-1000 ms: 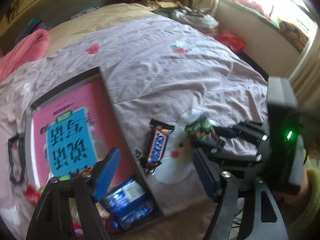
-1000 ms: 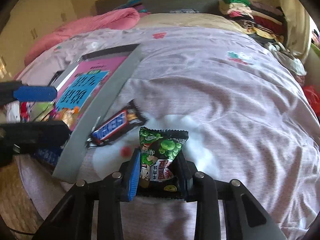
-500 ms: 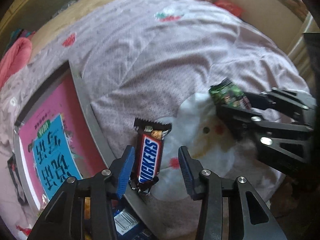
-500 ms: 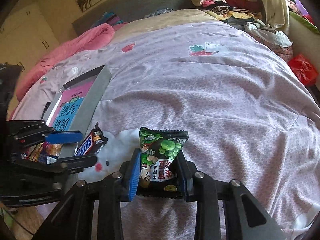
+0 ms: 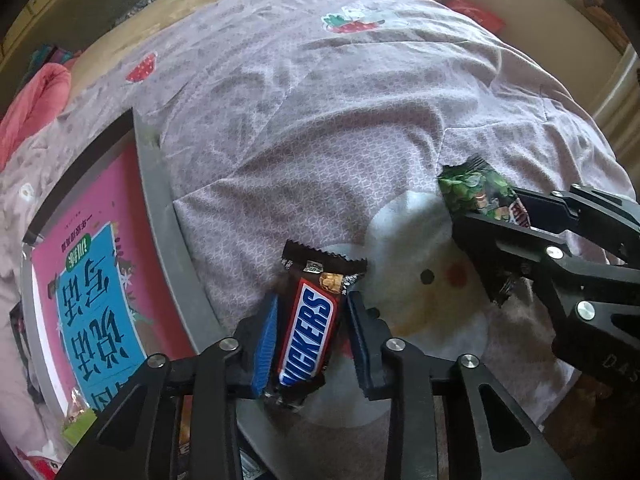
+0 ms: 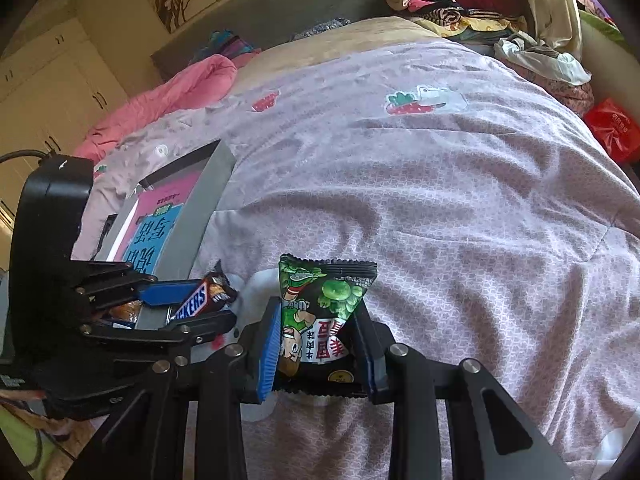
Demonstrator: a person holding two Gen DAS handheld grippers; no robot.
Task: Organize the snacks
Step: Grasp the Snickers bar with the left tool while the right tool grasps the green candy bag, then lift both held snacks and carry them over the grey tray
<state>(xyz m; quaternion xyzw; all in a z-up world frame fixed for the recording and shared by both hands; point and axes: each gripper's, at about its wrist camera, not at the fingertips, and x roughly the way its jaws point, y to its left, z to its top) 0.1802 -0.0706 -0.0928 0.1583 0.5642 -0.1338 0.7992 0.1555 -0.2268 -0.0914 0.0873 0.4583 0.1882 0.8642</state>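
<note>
Lilac patterned cotton, the bedspread (image 5: 320, 120) covered nearly everything in both views, printed with strawberries and a pale round cartoon face near its front edge. At the left lay a grey-rimmed tray (image 5: 160, 216) holding a pink booklet (image 5: 96, 292) with a blue label, and a few small snack packs sat at the tray's near end. The left gripper (image 5: 310, 334) pointed steeply down at the bed just beside the tray's rim; its jaws had just been closing and now stood narrow, both pads pressed against the sides of the Snickers bar (image 5: 310, 320), which lay lengthwise between them on the cartoon face. The right gripper (image 6: 320, 344) stood near it, to its right, narrowly set and clamped on the green snack packet (image 6: 324, 304), whose crimped top edge stuck out past the fingertips above the bedspread.
</note>
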